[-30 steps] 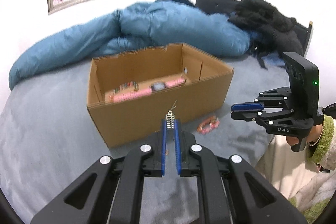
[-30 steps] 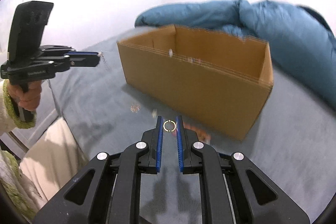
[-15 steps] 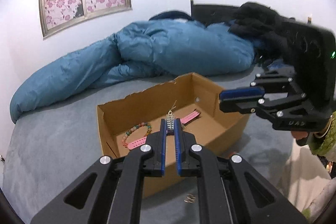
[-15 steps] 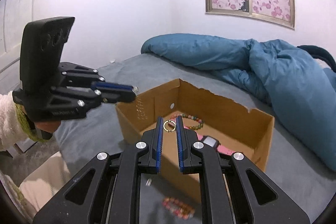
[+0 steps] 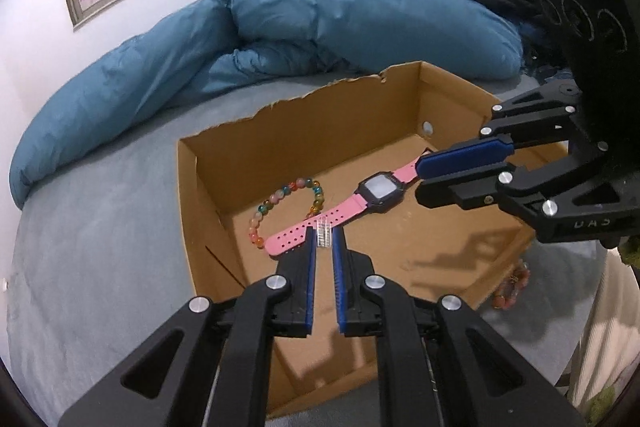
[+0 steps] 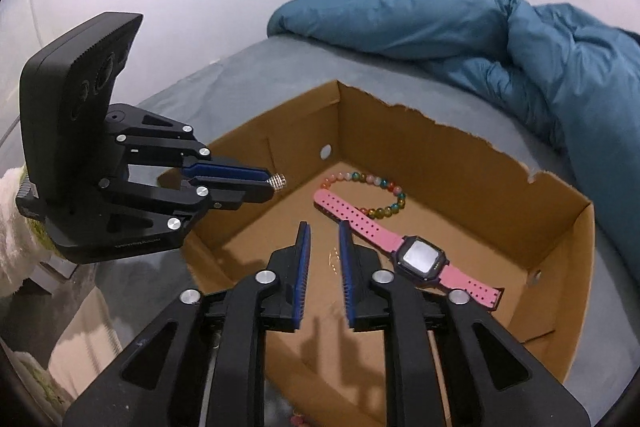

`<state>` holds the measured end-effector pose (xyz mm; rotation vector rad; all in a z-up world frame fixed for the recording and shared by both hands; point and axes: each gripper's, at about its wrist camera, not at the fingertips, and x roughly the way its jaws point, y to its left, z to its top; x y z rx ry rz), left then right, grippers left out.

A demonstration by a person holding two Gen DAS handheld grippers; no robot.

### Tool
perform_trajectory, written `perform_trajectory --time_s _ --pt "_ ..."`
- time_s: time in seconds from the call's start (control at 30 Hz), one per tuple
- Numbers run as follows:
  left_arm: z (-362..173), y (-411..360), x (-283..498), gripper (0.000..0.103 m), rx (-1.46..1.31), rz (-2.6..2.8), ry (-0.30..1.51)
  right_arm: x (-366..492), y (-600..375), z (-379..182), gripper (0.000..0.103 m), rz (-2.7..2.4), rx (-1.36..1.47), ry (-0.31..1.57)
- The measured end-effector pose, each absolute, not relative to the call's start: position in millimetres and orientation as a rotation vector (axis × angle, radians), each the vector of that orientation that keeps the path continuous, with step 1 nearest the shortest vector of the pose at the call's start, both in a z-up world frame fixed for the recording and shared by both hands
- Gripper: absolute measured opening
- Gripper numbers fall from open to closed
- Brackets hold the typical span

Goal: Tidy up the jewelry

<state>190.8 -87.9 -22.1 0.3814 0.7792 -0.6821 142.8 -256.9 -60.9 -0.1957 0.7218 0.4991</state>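
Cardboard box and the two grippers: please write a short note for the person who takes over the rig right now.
Left gripper: shut on a small silver earring, above the box.
Right gripper: jaws have just been opening; a blurred gold ring shows between them, not pinched, over the box floor.
Done: bead bracelet and pink watch lie in the box.
Left: drop the earring in; fetch the reddish bracelet from the bed beside the box.

Both wrist cameras look steeply down, close over one cardboard box [image 5: 304, 131] (opposite sides).
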Motion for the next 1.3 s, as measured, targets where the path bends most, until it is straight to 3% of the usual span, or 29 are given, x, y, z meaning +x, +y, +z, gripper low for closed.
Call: perform_trajectory --time_s 0.07,0.17,0.93,1.3 --pt "-23 -85 193 0.019 0.369 -0.678 0.780 142 -258 -62 0.026 0.497 -0.189 0.719" --pt "-22 -83 191 0.025 0.364 -0.676 0.768 140 -263 -60 0.027 0.496 -0.172 0.708" --pt "26 -40 97 0.025 0.270 -0.691 0.644 19 -301 -29 0.028 0.473 -0.182 0.515" --pt "-21 -48 45 0.025 0.335 -0.775 0.748 3 -279 -78 0.028 0.551 -0.192 0.610"
